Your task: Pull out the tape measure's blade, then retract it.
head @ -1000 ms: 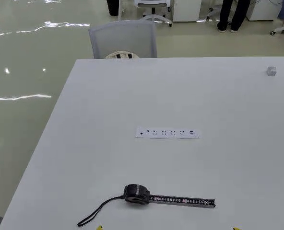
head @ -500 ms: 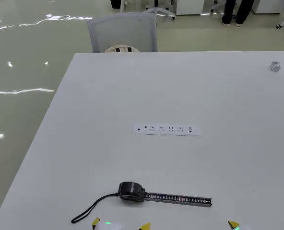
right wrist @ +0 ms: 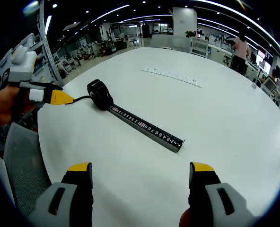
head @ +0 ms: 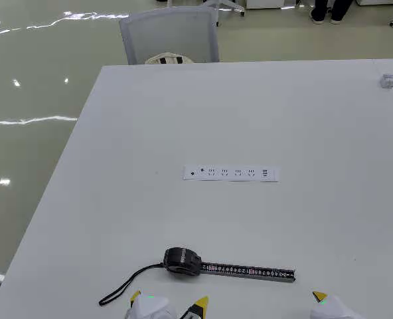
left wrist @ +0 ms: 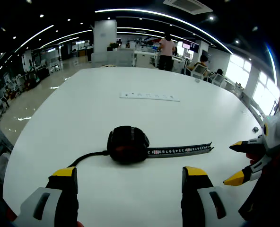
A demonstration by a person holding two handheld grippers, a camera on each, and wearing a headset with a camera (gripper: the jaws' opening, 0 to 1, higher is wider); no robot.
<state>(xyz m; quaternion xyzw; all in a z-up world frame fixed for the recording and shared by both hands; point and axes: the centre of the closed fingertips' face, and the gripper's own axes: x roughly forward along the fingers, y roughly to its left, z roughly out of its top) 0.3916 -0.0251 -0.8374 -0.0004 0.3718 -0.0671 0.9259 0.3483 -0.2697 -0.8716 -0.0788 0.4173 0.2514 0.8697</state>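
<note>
Tape measure (head: 182,261): black case lying on the white table (head: 249,113), close to the near edge, ahead of both grippers and touched by neither.
Blade (head: 249,271): pulled part way out, flat on the table, running from the case toward the right gripper's side; dark with pale numbers, hooked end free.
Strap (head: 127,287): black loop trailing from the opposite side of the case toward the near left edge.
Left gripper (left wrist: 129,171): yellow-tipped jaws spread wide, nothing between them; aimed straight at the case from the near side, close to it but apart.
Right gripper (right wrist: 141,166): jaws likewise spread wide and empty; pointed at the far stretch of the blade, with the hooked end lying ahead between the two fingertips, not touching.
Power strip (head: 231,173): white, set in the middle of the table, well beyond the tape measure.
Chair (head: 170,36): grey mesh back, at the table's far edge.
Small object (head: 387,81): pale, near the far right corner; too small to identify.
</note>
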